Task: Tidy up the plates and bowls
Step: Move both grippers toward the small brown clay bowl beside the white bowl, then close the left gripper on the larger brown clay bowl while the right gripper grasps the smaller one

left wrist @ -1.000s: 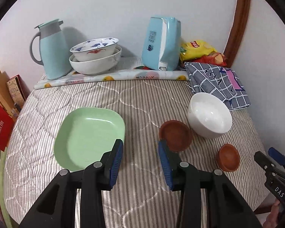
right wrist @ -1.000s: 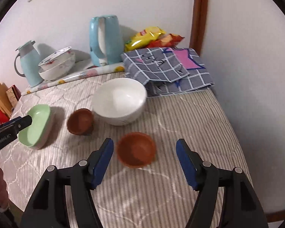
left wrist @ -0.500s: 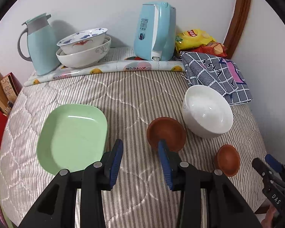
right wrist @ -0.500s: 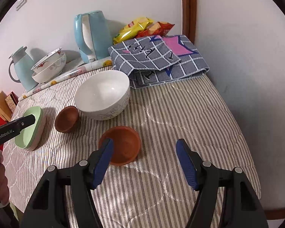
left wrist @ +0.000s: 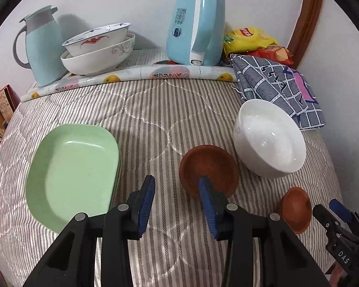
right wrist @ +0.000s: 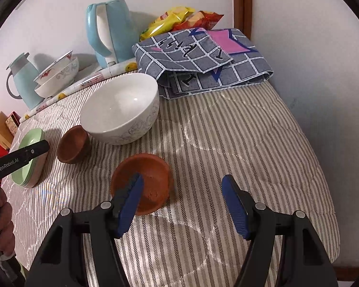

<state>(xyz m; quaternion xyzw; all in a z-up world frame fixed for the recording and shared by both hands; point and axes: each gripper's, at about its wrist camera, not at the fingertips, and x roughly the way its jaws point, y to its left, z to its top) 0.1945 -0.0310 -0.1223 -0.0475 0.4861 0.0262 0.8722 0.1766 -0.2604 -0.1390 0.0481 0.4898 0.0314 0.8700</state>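
Brown bowl (left wrist: 208,167) (near rim tool-hidden)

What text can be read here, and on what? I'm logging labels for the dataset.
"GenRobot.AI": side of the left tool.
"DAS": body of the right tool.
Blue kettle label: too small to read.
Yellow snack bag logo: blurred.
Checked cloth script: illegible.

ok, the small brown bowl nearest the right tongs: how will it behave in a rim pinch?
The brown bowl looks matte and grainy, like clay, so it is probably not slippery but likely brittle. It sits on a soft quilted cover, so pushing may tip it rather than slide it. With one finger of the right tongs over its rim, a rim pinch seems workable.
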